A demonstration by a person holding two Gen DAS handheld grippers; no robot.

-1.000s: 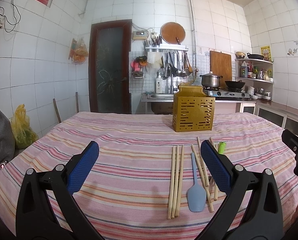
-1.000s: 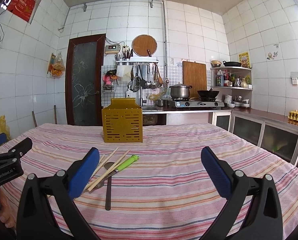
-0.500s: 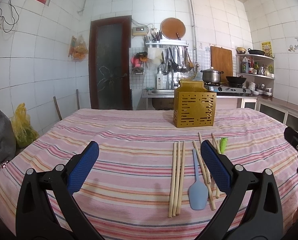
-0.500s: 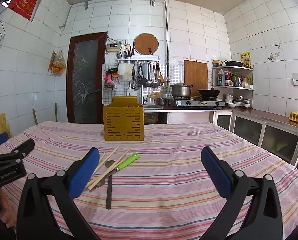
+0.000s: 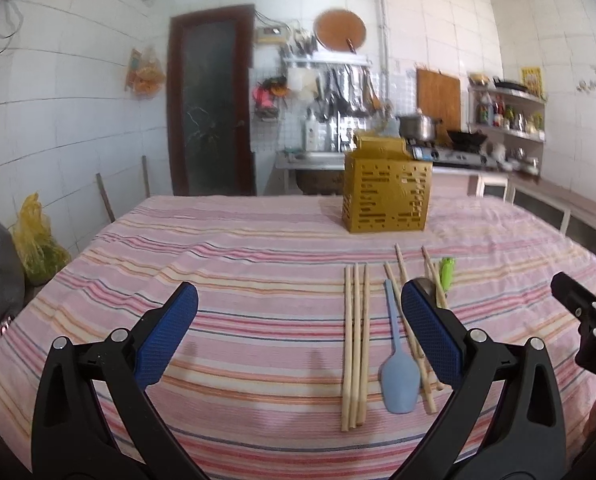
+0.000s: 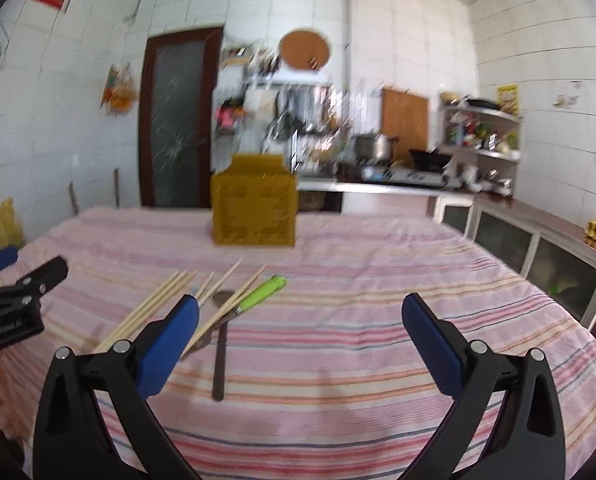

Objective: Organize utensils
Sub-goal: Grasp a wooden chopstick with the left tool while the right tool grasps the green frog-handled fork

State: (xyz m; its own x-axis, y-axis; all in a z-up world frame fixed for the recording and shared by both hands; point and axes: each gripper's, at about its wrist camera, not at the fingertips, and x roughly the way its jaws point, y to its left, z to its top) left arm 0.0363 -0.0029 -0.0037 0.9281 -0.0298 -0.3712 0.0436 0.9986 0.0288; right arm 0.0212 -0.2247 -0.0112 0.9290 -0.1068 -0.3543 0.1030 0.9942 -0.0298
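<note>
Left wrist view
Left gripper [image 5: 298, 330]: jaws spread wide, nothing between the blue pads [image 5: 166, 340]; it hangs over the striped cloth [image 5: 226, 264].
Three chopsticks [image 5: 354, 344]: side by side and touching, running straight away from the camera, at 1 o'clock from the gripper's middle, inside the gap nearer the right finger.
Spatula [image 5: 396, 364]: pale blue, blade toward the camera, just right of the three chopsticks, handle pointing to 12 o'clock.
Loose chopsticks [image 5: 404, 300]: crossing beside and under the spatula handle, partly hidden behind the right finger.
Green handle [image 5: 446, 270]: at 2 o'clock, just past the right fingertip; only the far end shows.
Holder [image 5: 388, 198]: yellow slotted box, upright at 12 to 1 o'clock, well beyond the utensils.
Right gripper [image 5: 586, 320]: one black finger shows at the 3 o'clock edge.

Right wrist view
Right gripper [image 6: 298, 330]: jaws released and wide, holding nothing, above bare cloth [image 6: 378, 280].
Chopsticks [image 6: 154, 308]: fanned at 10 to 11 o'clock, partly behind the left finger.
Knife [image 6: 258, 298]: green handle toward 12 o'clock, near end lost among the chopsticks.
Dark utensil [image 6: 220, 354]: lies just right of the left finger, pointing away; its kind is not clear.
Holder [image 6: 254, 200]: blurred, at 11 o'clock, far side of the table.
Left gripper [image 6: 14, 304]: black fingers at the 9 o'clock edge; whether the jaws are apart cannot be told from here.
</note>
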